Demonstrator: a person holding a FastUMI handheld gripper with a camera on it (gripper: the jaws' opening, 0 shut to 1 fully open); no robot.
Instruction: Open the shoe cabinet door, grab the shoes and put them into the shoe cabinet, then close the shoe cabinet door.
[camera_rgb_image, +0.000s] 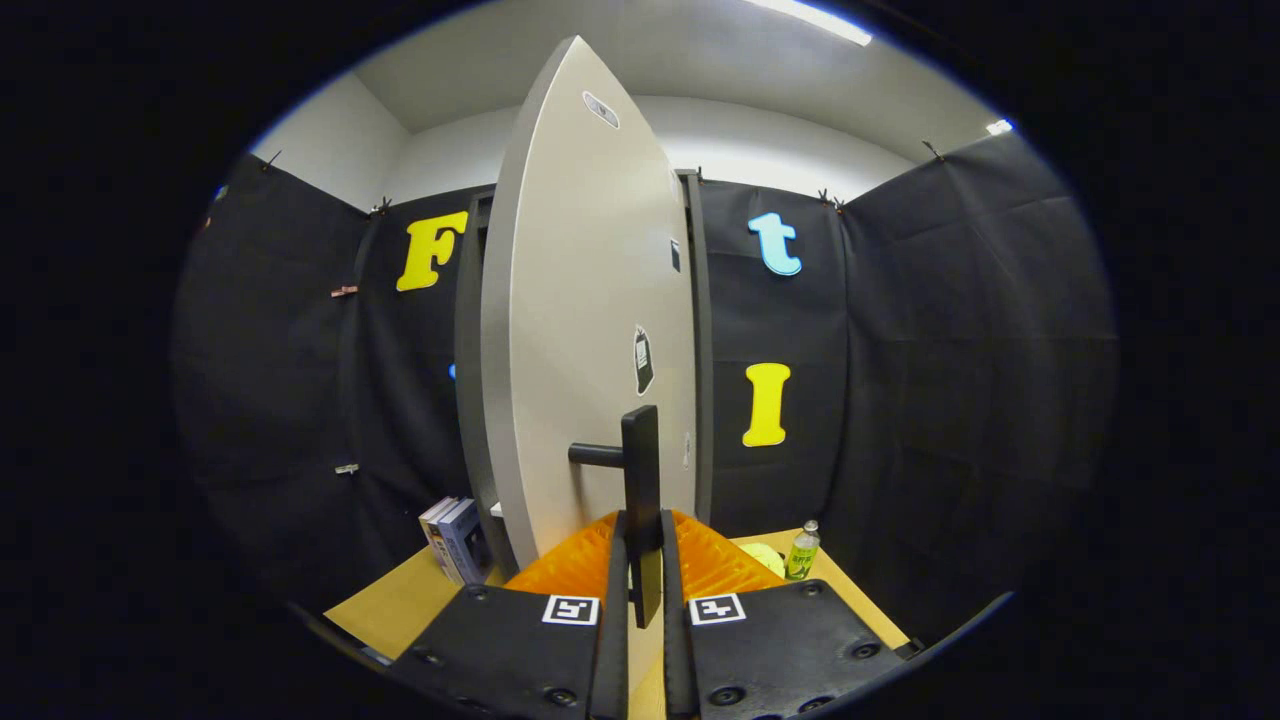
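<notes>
Shoe cabinet door (590, 340) stands swung out edge-on toward you, and your gripper (645, 560) is clenched on its handle (640, 480), both fingers pressing the upright dark bar from either side. You look to be in the door step, either pulling it open or pushing it shut; I cannot tell which, and I see no shoes. Either way, the next move calls for following the hinge arc rather than pulling straight, so the bar does not twist out of the fingers. That door is a flat, smooth pale panel with a matte sheen and a few small stickers; its handle is a slim rectangular bar on a round stub. Below the door sits a ribbed orange plastic piece (715, 560). Left of the door lean some books (455, 535); right of it a small clear bottle (801, 550) rests on the tan bench (400, 600)
</notes>
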